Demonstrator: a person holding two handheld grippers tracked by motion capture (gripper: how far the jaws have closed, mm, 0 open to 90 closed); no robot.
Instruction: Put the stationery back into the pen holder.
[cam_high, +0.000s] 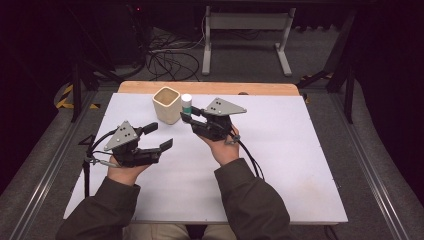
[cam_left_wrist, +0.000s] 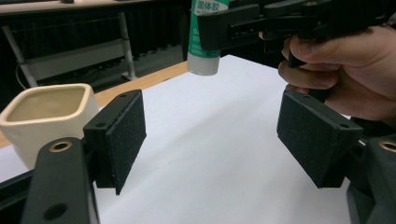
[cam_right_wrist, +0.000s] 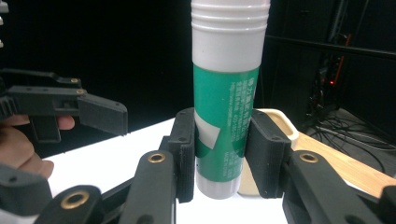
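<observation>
- My right gripper (cam_high: 186, 118) is clamped on the glue stick (cam_right_wrist: 227, 100), low on its green body, just above the bottom end
- My left gripper (cam_high: 158, 136) has its jaws apart with nothing in them
- The glue stick sits just above the middle of the high view, held up off the white table (cam_high: 280, 165), right beside the cream cup (cam_high: 166, 104)
- It could tip or slip out, since my pads hold it so low
- It could bump the cup's rim, which is very close
- It stands upright, long way up and down, its white end on top

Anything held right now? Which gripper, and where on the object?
The right gripper is shut on the glue stick, upright, pads clamped on the lower green body, white cap end up. The left gripper is open and holds nothing.
</observation>
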